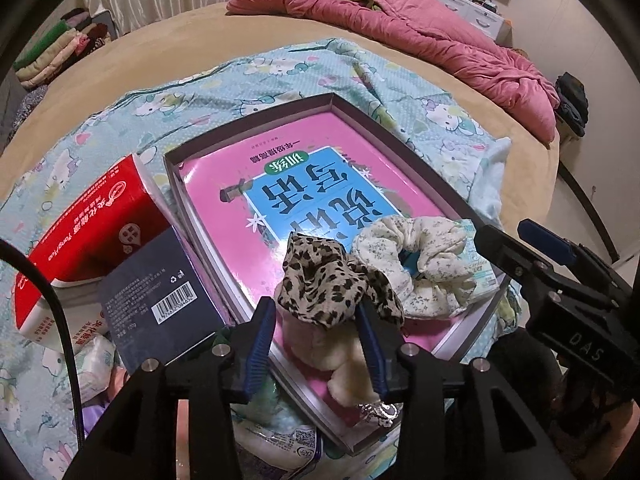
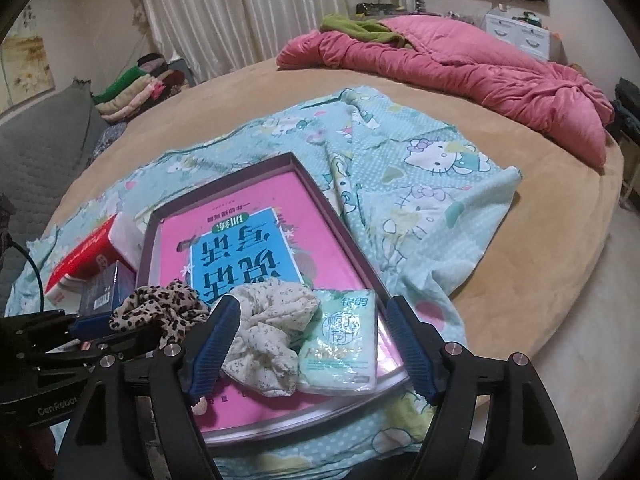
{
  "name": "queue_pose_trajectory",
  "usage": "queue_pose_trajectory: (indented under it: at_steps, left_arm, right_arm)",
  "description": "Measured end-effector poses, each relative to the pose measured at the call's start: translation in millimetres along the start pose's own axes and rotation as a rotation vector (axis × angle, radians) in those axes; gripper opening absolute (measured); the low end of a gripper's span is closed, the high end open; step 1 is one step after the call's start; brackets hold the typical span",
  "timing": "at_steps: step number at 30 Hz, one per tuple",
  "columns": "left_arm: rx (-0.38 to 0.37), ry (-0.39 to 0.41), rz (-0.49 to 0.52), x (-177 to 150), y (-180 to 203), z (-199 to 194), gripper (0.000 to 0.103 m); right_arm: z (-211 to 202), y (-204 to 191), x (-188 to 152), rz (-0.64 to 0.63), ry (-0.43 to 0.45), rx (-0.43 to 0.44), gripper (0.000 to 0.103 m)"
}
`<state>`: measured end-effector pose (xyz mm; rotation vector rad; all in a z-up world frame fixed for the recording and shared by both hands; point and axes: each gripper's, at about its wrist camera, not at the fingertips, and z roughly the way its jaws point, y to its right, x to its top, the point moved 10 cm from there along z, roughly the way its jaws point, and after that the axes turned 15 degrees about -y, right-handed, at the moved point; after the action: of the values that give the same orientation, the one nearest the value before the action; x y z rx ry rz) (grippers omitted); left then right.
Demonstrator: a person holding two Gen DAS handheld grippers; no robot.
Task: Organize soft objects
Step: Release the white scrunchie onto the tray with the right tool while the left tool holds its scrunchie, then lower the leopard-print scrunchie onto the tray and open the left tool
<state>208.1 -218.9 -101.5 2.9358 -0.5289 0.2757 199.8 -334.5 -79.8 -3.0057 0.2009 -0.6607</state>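
Left gripper (image 1: 316,344) jaws part-open, straddling the leopard-print scrunchie (image 1: 332,284) and a cream plush piece (image 1: 340,364) beneath it — whether the pads press on the cloth cannot be told, though nothing looks squeezed. Right gripper (image 2: 312,344) jaws wide apart, bracketing the floral scrunchie (image 2: 268,340) and the tissue pack (image 2: 344,340) without touching either. All of these lying in the near end of the shallow box (image 1: 256,120), on top of the pink book (image 1: 224,184) that fills its floor.

Looks like a release step, with items set down in the box. To finish it well: open fully before lifting, so no fold of fabric snags on a pad; draw each gripper straight back along its own line rather than sideways, since the scrunchies sit touching and would drag one another; keep the two tools clear of each other, being close at the near edge. Soft things likely to spring and shift a little once freed.

Outward — just left of the box, a red tissue carton (image 1: 84,216) and a dark box with a barcode (image 1: 160,288), more wrapped packs below them. Under everything, a light-blue cartoon-print sheet (image 2: 420,184) spread over a round tan bed (image 2: 540,280). Beyond, a rumpled pink quilt (image 2: 460,60) with a green cloth (image 2: 352,26) on it, folded clothes stacked at the left, pale curtains (image 2: 240,8), a white drawer unit at the far right.
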Motion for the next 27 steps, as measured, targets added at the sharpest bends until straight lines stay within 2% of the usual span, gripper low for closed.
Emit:
queue_pose_trajectory:
  at_steps: [8,12,27]
  left_arm:
    - [0.038,0.028,-0.007,1,-5,-12,0.049]
    - [0.049,0.040,-0.020,-1,-8,-20,0.061]
    - [0.071,0.093,-0.023,-10,-12,-50,0.062]
  right_arm:
    - [-6,3,1,0.001,0.016,-0.027,0.077]
    - [-10,1,3,-0.002,0.027,-0.028,0.078]
    - [-32,-24,9,-0.042,0.069,0.029,0.081]
